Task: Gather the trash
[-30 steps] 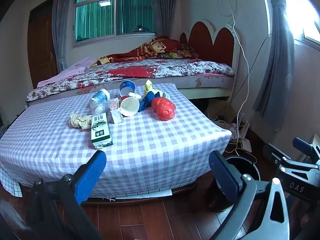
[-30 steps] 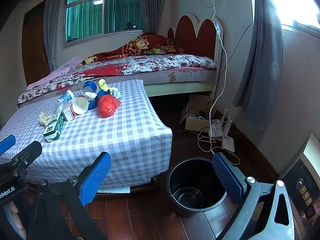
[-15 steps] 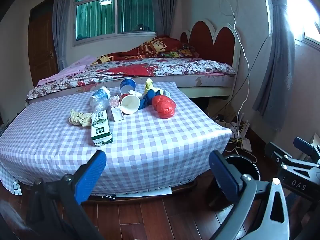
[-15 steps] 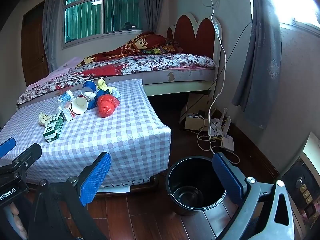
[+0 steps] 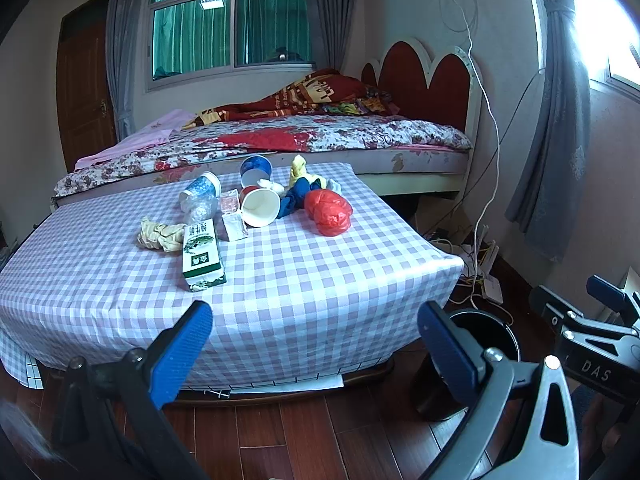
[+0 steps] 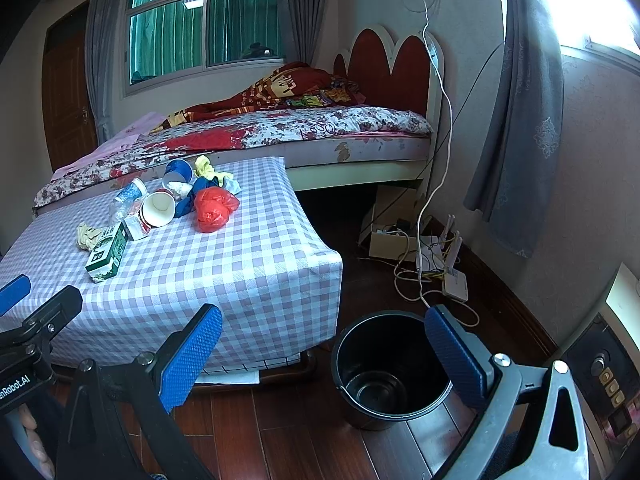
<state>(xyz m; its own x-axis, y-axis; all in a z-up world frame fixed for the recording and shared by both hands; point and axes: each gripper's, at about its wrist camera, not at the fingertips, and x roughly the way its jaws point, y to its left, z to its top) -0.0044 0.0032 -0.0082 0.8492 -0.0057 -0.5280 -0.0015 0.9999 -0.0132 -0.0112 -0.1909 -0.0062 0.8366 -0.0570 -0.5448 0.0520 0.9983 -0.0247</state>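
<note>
While both claws gape empty, much of the black bin [image 5: 490, 332] hides behind the left claw [image 5: 316, 344].
Trash, including the red bag [image 5: 329, 212] and green carton [image 5: 202, 256], lies on the checked surface [image 5: 300, 280]; the right claw [image 6: 324, 348] hovers beside that surface, above the bin.

The right hand-held gripper [image 5: 592, 316], seen from the left wrist view, carries the white letters "DAS" on its black body. The left hand-held gripper [image 6: 24, 300], seen from the right wrist view, shows "nRobot.AI", cut off at the edge. The green carton [image 5: 202, 255] bears Chinese characters too small to read.
</note>
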